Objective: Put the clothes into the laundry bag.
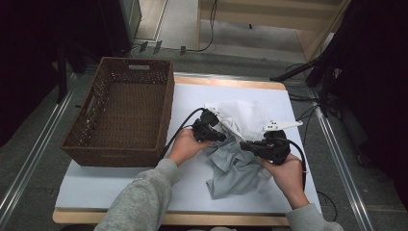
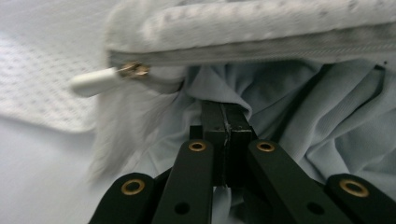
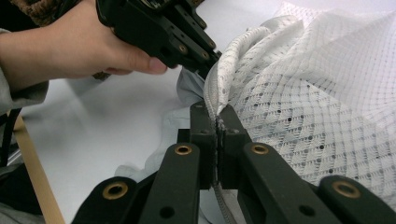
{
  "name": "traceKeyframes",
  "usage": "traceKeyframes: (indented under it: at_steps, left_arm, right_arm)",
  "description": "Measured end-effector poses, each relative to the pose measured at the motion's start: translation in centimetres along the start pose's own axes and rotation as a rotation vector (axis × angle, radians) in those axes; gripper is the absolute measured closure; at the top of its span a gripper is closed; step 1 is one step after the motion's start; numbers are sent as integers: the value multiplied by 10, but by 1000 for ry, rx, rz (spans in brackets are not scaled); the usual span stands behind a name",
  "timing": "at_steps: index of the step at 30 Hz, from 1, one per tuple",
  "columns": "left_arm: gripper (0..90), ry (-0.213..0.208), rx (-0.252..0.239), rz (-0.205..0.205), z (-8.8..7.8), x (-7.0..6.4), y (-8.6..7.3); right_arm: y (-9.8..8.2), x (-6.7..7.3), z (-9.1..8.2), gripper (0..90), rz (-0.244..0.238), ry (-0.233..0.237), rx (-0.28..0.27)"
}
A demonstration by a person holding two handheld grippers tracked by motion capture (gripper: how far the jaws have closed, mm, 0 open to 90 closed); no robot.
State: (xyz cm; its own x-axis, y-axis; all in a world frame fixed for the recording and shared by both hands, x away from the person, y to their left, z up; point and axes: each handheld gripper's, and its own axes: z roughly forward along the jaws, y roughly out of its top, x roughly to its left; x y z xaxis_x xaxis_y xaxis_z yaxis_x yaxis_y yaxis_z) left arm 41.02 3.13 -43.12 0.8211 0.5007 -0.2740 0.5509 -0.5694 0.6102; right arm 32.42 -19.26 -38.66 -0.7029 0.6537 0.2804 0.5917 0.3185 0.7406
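Observation:
A white mesh laundry bag (image 1: 248, 118) lies on the white-covered table, and a crumpled grey garment (image 1: 235, 171) spills from its mouth toward me. My left gripper (image 1: 220, 136) is at the bag's opening, jaws shut on a fold of the grey garment (image 2: 336, 121) just under the zipped rim (image 2: 261, 28) and its white zipper pull (image 2: 95, 80). My right gripper (image 1: 246, 145) is shut on the bag's zipper edge (image 3: 219, 93), with the mesh (image 3: 317, 107) bulging to its right. The left gripper's tips are hidden behind the bag's edge in the right gripper view.
A brown wicker basket (image 1: 125, 110) stands empty at the table's left. The white sheet (image 1: 110, 187) covers the tabletop, whose wooden edge (image 1: 226, 83) shows at the back. Cables and dark stands lie on the floor beyond and to the right.

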Motion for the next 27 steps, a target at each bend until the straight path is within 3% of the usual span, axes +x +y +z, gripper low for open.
traceKeyframes:
  at_steps: [9,12,14,17,23,27]
  left_arm:
    - [900,-28,-17,3,22,-11,15]
    - [900,-23,-23,23,26,-15,22]
    - [900,-44,-47,3,30,-16,27]
    - [900,-22,-40,2,31,-17,30]
    - [900,-8,-40,-7,8,-16,24]
    - [900,-13,-54,6,-13,-24,15]
  right_arm:
    - [-1,-2,-1,886,0,5,3]
    - [-1,-3,-4,886,2,2,-1]
    - [-1,-4,-7,886,8,0,-8]
    - [-2,-6,-10,886,13,-2,-14]
    - [-6,-8,-14,886,23,-4,-6]
    - [-8,2,-21,885,-2,-7,-7]
